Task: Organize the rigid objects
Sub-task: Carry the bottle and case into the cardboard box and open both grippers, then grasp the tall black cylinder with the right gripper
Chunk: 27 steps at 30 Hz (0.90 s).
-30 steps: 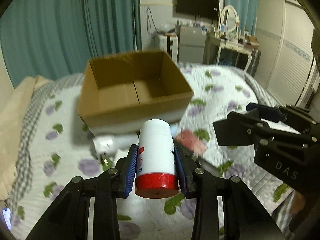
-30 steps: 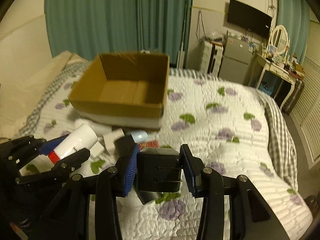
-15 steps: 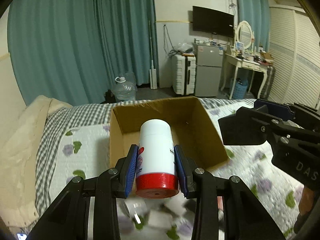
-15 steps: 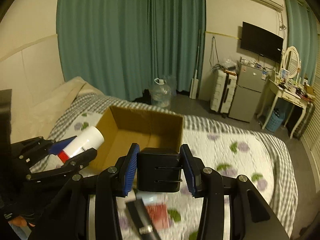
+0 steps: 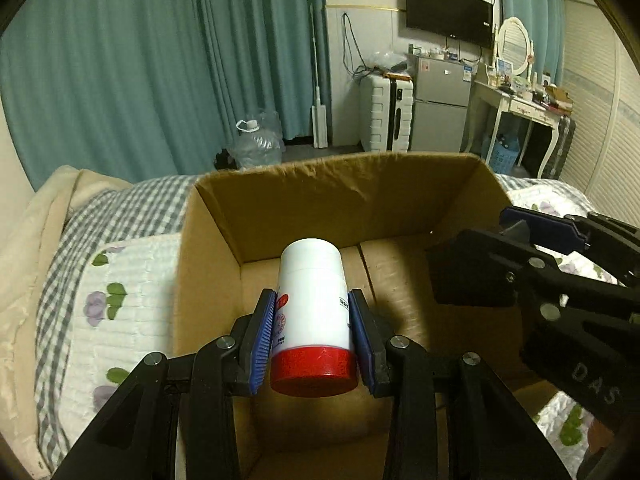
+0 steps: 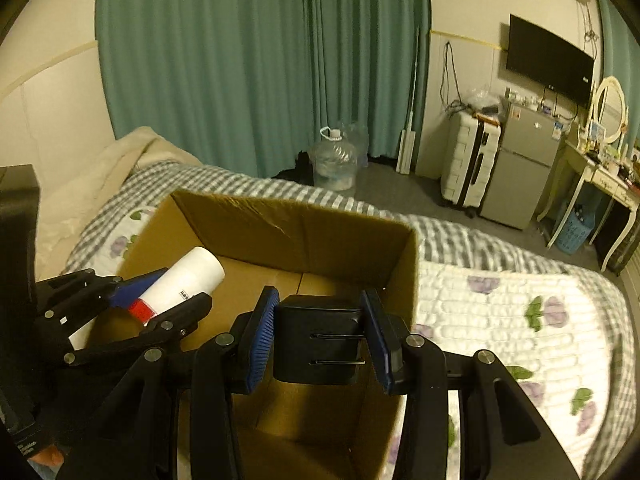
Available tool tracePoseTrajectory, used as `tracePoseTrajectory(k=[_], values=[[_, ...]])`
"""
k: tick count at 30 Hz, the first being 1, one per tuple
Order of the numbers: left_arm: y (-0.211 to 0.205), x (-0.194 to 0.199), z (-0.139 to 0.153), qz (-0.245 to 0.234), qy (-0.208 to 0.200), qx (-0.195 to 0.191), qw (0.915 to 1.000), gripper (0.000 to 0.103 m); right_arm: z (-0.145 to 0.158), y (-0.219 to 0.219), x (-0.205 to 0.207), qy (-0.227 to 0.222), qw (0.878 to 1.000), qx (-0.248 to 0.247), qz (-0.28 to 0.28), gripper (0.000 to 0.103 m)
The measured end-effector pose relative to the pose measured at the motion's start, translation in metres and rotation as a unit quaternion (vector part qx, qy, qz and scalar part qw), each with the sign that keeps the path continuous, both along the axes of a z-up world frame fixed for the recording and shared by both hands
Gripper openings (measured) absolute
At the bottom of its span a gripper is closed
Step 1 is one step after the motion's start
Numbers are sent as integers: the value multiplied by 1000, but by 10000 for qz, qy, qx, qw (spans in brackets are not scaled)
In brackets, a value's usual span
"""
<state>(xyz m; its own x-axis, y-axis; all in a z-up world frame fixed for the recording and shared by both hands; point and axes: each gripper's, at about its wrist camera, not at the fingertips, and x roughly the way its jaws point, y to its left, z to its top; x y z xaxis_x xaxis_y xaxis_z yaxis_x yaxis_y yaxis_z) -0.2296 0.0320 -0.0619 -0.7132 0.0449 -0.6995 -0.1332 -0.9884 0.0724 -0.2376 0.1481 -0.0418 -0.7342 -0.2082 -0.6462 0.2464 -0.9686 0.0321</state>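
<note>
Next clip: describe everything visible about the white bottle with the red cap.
The white bottle is a smooth, plastic-looking cylinder with a red cap at the end nearest the left-wrist camera and small red and black print on its side. It lies lengthwise along the left claw, clamped between the blue pads, and held over the open cardboard box, touching nothing else.

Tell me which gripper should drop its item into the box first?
Either could; I'd lean left. The left gripper holds the white bottle well over the cardboard box floor; the right gripper holds the black adapter near its wall.
</note>
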Motion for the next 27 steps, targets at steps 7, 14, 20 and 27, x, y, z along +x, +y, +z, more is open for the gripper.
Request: tracePoseTrajectory(k=[7, 14, 20, 27], values=[[-3, 10, 9, -16, 261, 150, 9995, 64, -9, 14, -5, -26, 9998, -157, -113, 42], [-12, 39, 46, 103, 467, 199, 9987, 69, 45, 33, 32, 446, 9976, -288, -450, 66], [-25, 93, 84, 199, 769, 258, 9965, 74, 89, 49, 86, 520, 9965, -242, -613, 75], [-45, 146, 78, 273, 716, 333, 9965, 75, 86, 40, 153, 414, 9980, -24, -482, 79]])
